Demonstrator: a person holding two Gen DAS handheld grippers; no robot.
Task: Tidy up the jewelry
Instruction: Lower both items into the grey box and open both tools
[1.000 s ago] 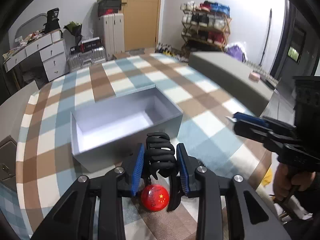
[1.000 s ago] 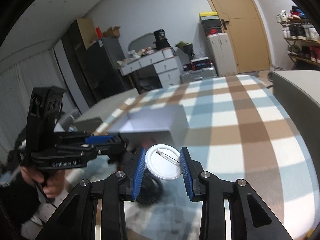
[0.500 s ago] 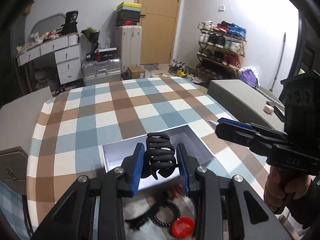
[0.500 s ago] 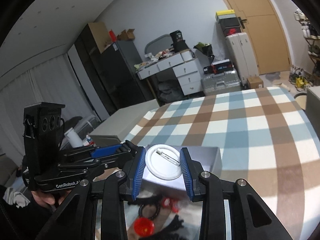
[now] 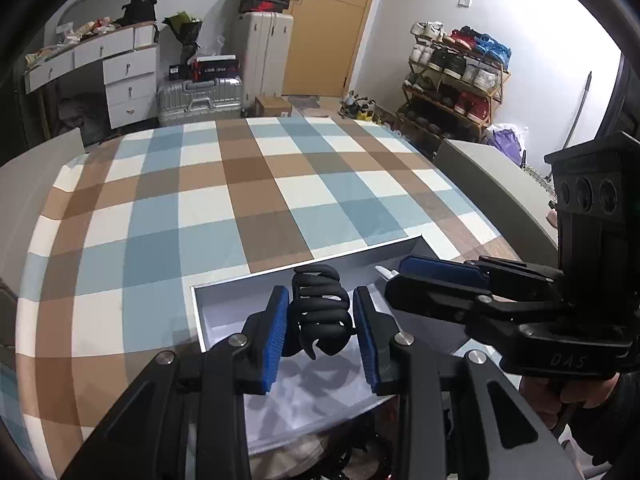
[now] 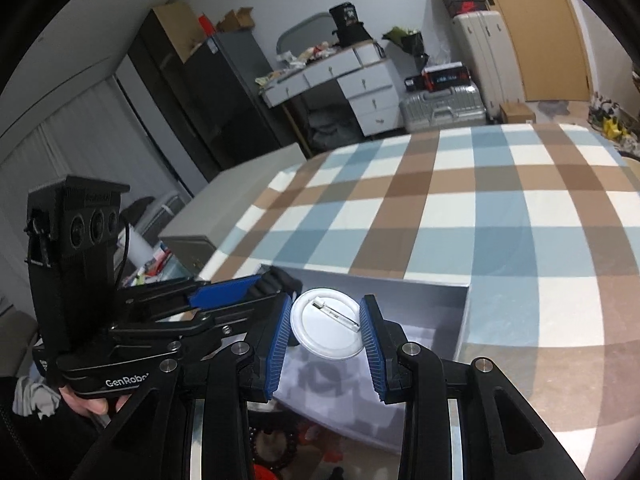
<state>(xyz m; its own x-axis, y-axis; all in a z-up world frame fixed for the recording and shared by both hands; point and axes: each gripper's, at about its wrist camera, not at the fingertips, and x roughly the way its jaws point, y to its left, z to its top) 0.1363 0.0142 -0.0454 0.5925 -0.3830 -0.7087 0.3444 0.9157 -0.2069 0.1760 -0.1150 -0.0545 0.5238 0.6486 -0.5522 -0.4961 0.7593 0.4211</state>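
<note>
Hair clip (image 5: pixel 318 312) in left claw (image 5: pixel 320 334); angled downward

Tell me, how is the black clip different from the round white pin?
The black hair clip is dark and clawed with curved teeth; the white pin badge is a flat, pale disc showing its metal pin. The clip sits in the left gripper, the badge in the right gripper. Both hang over the open grey box.

Even indoor light, fisheye edge vignette, slight motion blur

box (image 5: pixel 224 304) on table (image 5: pixel 248 184), grippers above
</note>
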